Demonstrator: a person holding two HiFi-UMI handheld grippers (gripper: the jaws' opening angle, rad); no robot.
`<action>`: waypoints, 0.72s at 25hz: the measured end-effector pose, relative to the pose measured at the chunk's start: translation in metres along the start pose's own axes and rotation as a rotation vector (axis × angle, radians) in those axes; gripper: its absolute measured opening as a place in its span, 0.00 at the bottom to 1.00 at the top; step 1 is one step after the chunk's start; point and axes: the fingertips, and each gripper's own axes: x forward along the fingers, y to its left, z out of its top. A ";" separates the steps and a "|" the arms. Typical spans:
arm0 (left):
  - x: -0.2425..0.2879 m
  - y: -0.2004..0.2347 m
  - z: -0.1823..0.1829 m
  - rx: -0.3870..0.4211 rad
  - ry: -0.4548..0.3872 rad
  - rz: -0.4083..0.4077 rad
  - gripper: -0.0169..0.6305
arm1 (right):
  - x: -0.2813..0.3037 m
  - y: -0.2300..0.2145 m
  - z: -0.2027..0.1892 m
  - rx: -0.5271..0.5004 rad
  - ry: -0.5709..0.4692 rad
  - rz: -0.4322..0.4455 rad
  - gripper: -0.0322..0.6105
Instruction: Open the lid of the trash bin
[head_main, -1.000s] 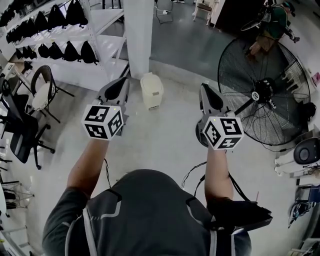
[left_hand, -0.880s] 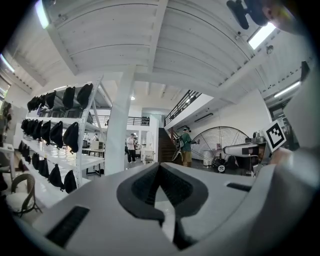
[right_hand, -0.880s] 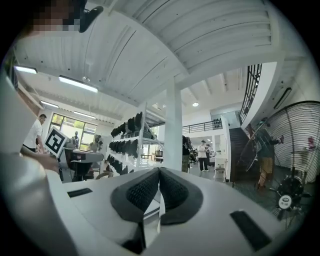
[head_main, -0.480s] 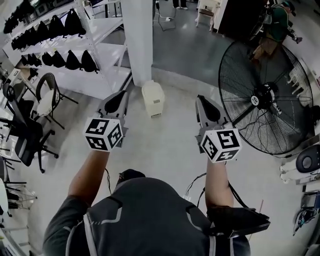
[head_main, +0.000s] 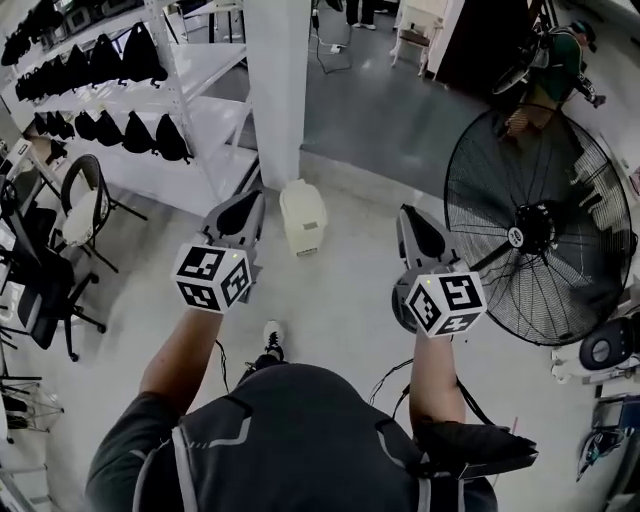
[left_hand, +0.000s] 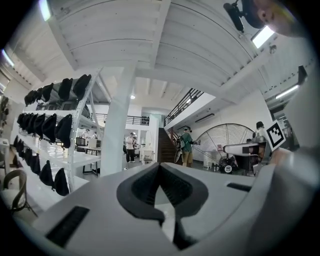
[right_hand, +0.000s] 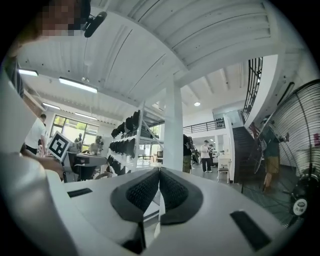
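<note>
Bin sits lid-shut on the floor by the pillar, well ahead of the left gripper and right gripper, both pinched together on nothing, so I'd guess a poke just shoves it instead of catching the lid.

The trash bin presented as smooth cream plastic with a faint sheen. The shells of the left gripper and right gripper appeared to be matt pale plastic. Their pads were dark and finely ribbed (rubber-like in look). The floor was smooth, pale and slightly glossy. The fan guard was dark metal wire, and the shelving was white-painted metal.
</note>
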 end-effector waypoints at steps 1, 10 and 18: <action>0.008 0.009 -0.001 -0.008 -0.004 -0.003 0.04 | 0.012 0.000 0.000 -0.010 0.006 0.001 0.09; 0.086 0.092 0.004 -0.018 -0.013 -0.047 0.04 | 0.116 -0.014 -0.003 -0.030 0.037 -0.025 0.09; 0.130 0.154 0.004 -0.025 -0.021 -0.089 0.04 | 0.193 -0.012 -0.006 -0.055 0.059 -0.052 0.09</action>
